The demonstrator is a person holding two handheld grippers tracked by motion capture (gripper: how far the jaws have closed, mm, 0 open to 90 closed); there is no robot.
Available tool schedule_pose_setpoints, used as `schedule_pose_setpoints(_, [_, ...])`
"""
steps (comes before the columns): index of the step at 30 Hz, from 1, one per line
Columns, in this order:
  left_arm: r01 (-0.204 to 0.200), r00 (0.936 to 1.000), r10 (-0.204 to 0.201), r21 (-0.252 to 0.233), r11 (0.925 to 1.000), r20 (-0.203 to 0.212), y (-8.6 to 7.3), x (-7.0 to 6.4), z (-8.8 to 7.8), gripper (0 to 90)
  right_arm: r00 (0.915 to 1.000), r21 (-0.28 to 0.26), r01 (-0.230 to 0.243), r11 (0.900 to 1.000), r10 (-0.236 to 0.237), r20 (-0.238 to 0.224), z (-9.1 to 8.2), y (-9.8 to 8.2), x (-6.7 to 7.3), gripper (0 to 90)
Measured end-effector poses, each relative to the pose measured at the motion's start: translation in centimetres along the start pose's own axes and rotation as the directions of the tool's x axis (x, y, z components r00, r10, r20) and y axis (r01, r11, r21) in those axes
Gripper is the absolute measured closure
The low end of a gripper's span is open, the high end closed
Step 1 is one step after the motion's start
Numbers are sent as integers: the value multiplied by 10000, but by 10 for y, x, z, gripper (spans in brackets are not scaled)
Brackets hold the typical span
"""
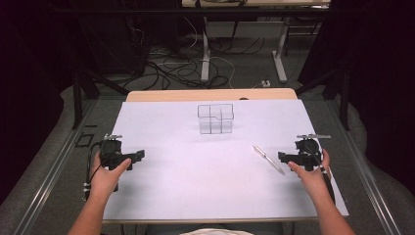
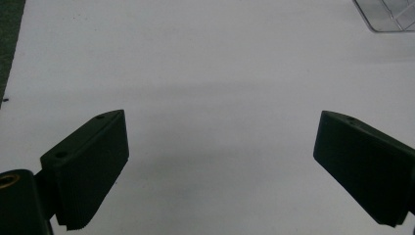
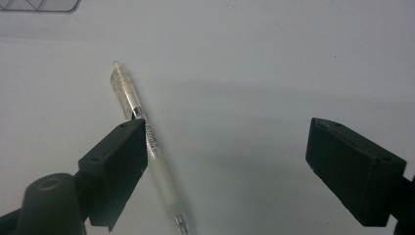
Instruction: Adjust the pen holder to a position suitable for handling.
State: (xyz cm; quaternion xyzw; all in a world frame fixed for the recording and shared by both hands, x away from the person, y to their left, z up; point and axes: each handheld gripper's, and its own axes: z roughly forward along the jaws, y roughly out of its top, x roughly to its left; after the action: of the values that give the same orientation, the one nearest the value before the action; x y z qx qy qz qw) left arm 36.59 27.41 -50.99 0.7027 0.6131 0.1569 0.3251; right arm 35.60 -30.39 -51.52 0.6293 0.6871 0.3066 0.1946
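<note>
- Bench (image 1: 195, 191): white top, wooden strip along far edge.
- Clear divided organiser (image 1: 215, 118): upright near middle of far edge.
- Floor (image 1: 235, 68) beyond: loose cables, grey table legs.

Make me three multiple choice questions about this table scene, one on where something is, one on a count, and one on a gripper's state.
1. Where does the pen lie?
A. Inside the organizer
B. On the white table, beside the right gripper
C. Under the left gripper

2. How many pens are on the table?
A. One
B. Two
C. Three

3. How does the right gripper stand?
A. Shut on the pen
B. Shut with nothing in it
C. Open, the pen lying on the table by one jaw

Key: 1 B, since the high view shows it flat on the table, apart from the clear organizer. 2 A, since a single pen is there. 3 C, since the right gripper view shows the jaws wide apart and the pen ungripped.
</note>
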Motion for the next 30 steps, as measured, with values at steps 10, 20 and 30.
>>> schedule_pose_setpoints(10, [184,9993,-191,224,9996,308,3,0,-3,64,9979,391,-485,9981,502,-418,-4,9,5,304])
schedule_pose_setpoints(20, [549,9975,-559,253,9982,430,4,3,-5,78,9931,505,406,9979,-347,-1121,4,43,33,379])
schedule_pose_setpoints(30, [556,9971,-577,425,9975,500,3,4,-4,157,9839,427,410,9982,-329,-1759,12,76,72,473])
